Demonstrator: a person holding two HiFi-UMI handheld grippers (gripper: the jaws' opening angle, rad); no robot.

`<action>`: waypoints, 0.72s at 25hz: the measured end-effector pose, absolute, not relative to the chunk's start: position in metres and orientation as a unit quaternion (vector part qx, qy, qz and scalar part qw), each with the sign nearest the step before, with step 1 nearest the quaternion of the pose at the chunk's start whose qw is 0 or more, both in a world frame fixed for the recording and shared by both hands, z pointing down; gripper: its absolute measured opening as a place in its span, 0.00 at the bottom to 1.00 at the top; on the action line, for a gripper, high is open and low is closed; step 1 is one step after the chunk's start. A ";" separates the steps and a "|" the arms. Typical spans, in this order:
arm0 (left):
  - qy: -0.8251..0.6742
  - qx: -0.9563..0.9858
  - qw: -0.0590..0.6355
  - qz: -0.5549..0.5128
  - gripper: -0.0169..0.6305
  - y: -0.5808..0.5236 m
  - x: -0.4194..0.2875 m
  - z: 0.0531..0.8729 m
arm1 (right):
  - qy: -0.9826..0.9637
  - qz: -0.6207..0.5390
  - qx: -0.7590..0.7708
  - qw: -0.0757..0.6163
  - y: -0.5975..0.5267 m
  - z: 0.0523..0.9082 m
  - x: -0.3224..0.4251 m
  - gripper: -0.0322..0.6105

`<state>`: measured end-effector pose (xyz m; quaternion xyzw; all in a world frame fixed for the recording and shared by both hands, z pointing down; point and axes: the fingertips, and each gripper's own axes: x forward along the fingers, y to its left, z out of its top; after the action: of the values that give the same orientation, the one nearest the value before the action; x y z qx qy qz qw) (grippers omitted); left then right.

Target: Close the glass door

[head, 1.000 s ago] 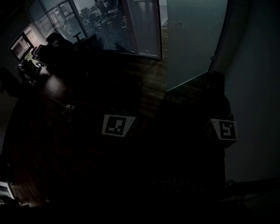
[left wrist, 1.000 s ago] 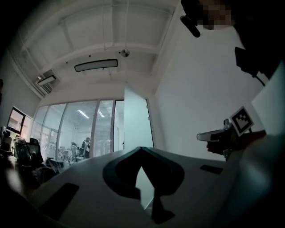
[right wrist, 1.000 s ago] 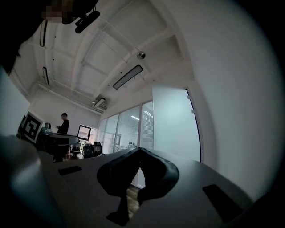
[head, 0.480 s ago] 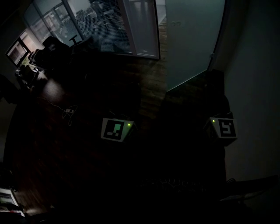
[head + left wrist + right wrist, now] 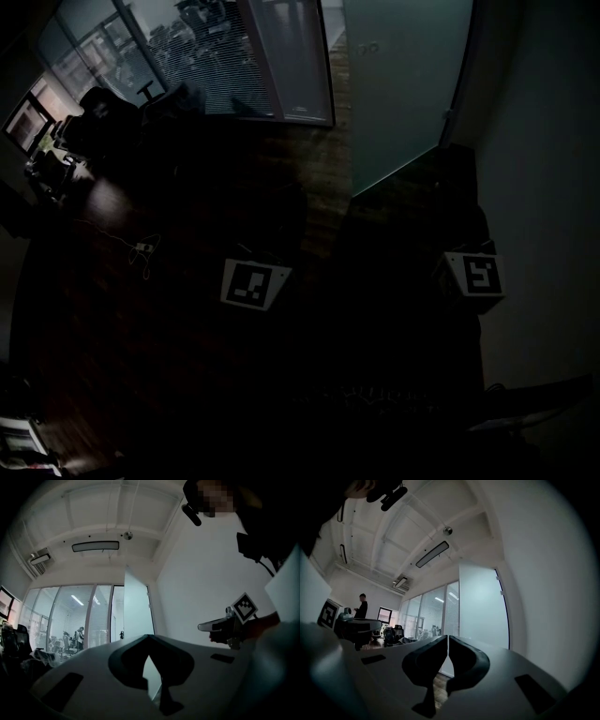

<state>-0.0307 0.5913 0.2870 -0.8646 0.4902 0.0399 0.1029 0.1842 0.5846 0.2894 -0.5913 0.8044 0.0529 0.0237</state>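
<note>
L gripper [image 5: 149, 637] & R gripper [image 5: 448, 637] are pointing at the frosted glass door [image 5: 483, 611], fingers pinched together, gripping nothing.

Left tongs [image 5: 149, 638]: jaws together, tips meeting. A small gap shows behind the tips and nothing is held. They point roughly level, tilted a little upward.

Right tongs [image 5: 446, 639]: jaws closed edge to edge and empty, also near level.

Head view: both tongs are held low in front of the body, side by side and well apart. The left marker cube [image 5: 255, 284] sits at about 7 o'clock of centre, the right marker cube [image 5: 480, 277] just past 3 o'clock. The arms are too dark to trace.

Cross-check: the right tongs appear at 3 o'clock in the left gripper view. The left tongs appear at 9 o'clock in the right gripper view.
</note>
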 end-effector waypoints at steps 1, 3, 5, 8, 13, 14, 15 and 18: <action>0.492 -0.864 0.103 0.041 0.03 0.585 -0.028 0.286 | 0.805 0.054 -0.591 0.023 0.578 0.289 0.187 0.05; 0.501 -0.857 0.111 0.045 0.03 0.571 -0.026 0.283 | 0.806 0.056 -0.589 0.021 0.562 0.289 0.193 0.05; 0.518 -0.845 0.125 0.049 0.03 0.556 -0.027 0.281 | 0.809 0.057 -0.585 0.017 0.543 0.292 0.195 0.05; 0.530 -0.837 0.132 0.043 0.03 0.530 -0.024 0.283 | 0.815 0.059 -0.577 0.015 0.513 0.296 0.199 0.05; 0.537 -0.834 0.123 0.041 0.03 0.486 -0.012 0.280 | 0.824 0.060 -0.563 0.005 0.462 0.299 0.212 0.05; 0.540 -0.832 0.121 0.040 0.03 0.478 -0.011 0.280 | 0.825 0.058 -0.561 0.004 0.454 0.300 0.215 0.05; 0.543 -0.831 0.118 0.039 0.03 0.471 -0.009 0.281 | 0.826 0.057 -0.560 0.003 0.446 0.301 0.218 0.05; 0.547 -0.828 0.116 0.041 0.03 0.451 -0.003 0.282 | 0.829 0.059 -0.557 0.004 0.423 0.300 0.226 0.05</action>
<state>-0.0031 0.4514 0.2817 -0.8279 0.5474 0.0405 0.1157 0.2263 0.4232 0.3002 -0.5565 0.8288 0.0587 0.0040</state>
